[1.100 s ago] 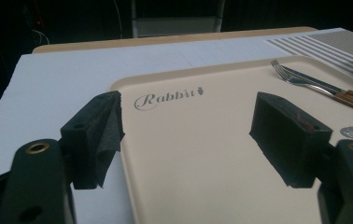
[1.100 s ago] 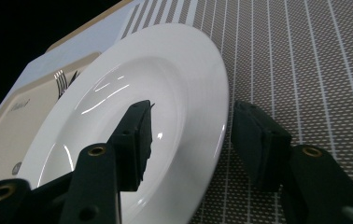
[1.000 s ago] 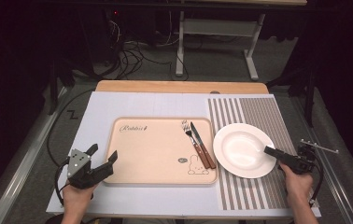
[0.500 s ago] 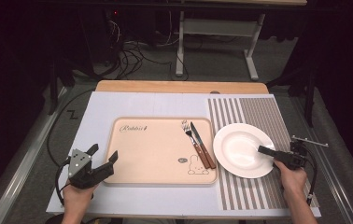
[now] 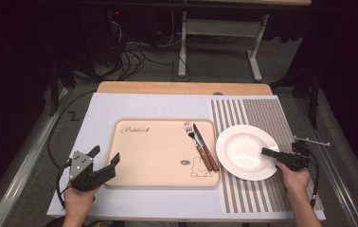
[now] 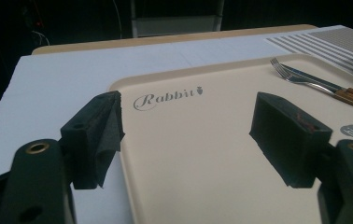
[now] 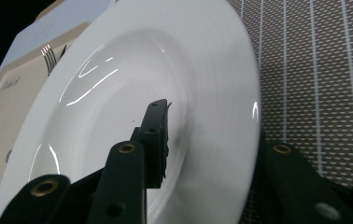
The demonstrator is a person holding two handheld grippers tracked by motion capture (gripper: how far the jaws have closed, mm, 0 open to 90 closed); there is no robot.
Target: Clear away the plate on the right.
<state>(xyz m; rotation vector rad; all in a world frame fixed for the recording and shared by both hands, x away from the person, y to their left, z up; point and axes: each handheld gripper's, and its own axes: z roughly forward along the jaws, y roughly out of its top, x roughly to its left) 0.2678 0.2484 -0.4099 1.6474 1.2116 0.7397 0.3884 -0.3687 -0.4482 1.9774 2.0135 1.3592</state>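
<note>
Beige tray (image 5: 160, 153) lies centre; all positions refer to it. White plate (image 5: 246, 151) sits just right, on the striped mat (image 5: 262, 118). Right gripper (image 5: 274, 153) straddles the plate's rim, jaws just closing. Left gripper (image 5: 103, 163), at the tray's left corner, gapes empty.

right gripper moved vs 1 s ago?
Yes. The right gripper has slid left over the plate rim toward the tray; its jaws have been closing, with the rim between them.
</note>
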